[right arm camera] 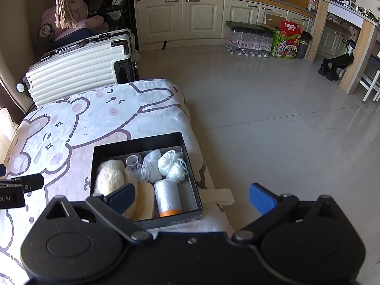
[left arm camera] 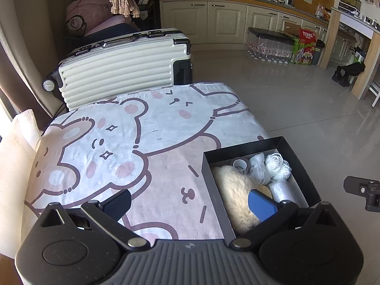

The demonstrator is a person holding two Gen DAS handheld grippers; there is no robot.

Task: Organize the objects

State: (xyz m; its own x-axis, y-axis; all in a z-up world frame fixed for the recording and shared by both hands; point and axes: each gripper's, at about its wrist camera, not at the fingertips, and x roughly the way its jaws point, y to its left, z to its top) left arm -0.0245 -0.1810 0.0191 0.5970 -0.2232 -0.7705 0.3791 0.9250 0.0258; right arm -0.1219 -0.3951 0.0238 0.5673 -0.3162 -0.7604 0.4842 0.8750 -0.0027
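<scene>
A black open box (left arm camera: 299,156) (right arm camera: 136,143) sits at the right edge of a table covered with a pink-and-white bear cloth (left arm camera: 133,147) (right arm camera: 59,128). Inside lie a fluffy cream item (left arm camera: 234,187) (right arm camera: 110,178), a clear tape roll (left arm camera: 241,165) (right arm camera: 133,160), a white mesh puff (left arm camera: 258,168) (right arm camera: 150,166), a white cord bundle (left arm camera: 277,166) (right arm camera: 173,163) and a plastic bag roll with an orange end (right arm camera: 167,197) (left arm camera: 282,190). My left gripper (left arm camera: 190,201) is open and empty above the cloth. My right gripper (right arm camera: 191,198) is open and empty over the box's near right corner.
A cream ribbed suitcase (left arm camera: 123,68) (right arm camera: 76,68) lies beyond the table's far edge. A paper towel roll (left arm camera: 19,147) stands at the table's left. Grey tiled floor (right arm camera: 273,118) lies to the right, with bottled water packs (right arm camera: 249,39) and cabinets (right arm camera: 180,19) far back.
</scene>
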